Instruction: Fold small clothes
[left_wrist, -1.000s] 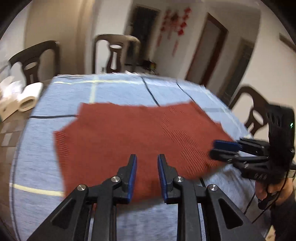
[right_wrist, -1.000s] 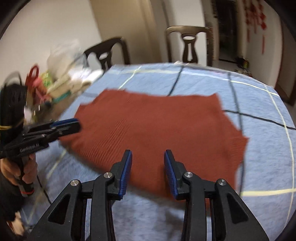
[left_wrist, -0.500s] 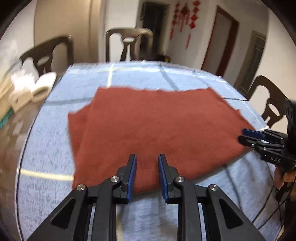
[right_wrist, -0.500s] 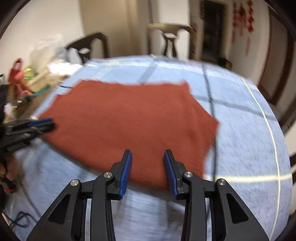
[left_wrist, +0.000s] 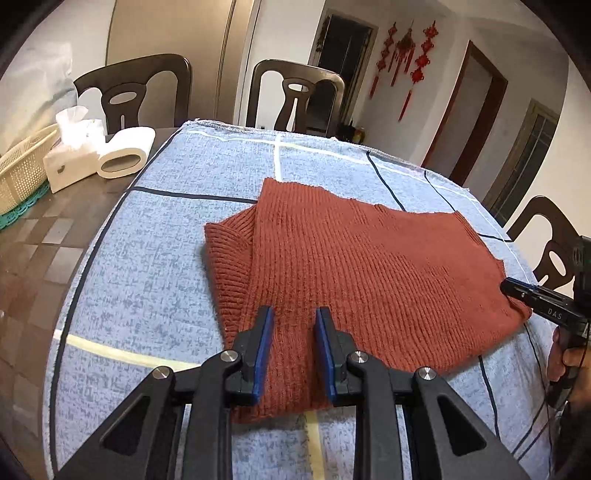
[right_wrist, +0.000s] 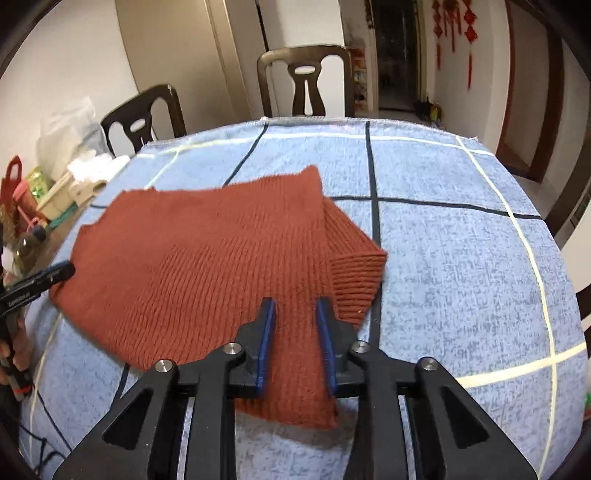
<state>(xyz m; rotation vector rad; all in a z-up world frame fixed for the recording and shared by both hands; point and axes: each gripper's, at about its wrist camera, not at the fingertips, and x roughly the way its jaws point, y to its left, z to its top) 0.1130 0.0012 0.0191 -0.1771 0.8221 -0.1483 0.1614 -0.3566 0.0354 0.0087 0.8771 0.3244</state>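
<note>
A rust-red knitted sweater lies folded on the blue checked tablecloth; one sleeve sticks out at its side. It also shows in the right wrist view, with the ribbed sleeve cuff at the right. My left gripper is open and empty, its jaws over the sweater's near edge. My right gripper is open and empty over the near edge by the cuff. Each gripper shows from the side in the other's view: the right one, the left one.
A tissue box, a paper roll and a woven basket stand on the bare table at the far left. Dark chairs ring the table. Bags and clutter sit at the left in the right wrist view.
Both grippers have swung toward opposite ends of the sweater and come closer to its near edge. The sweater looks narrower, with a sleeve lying out at the side. Both stay open.
</note>
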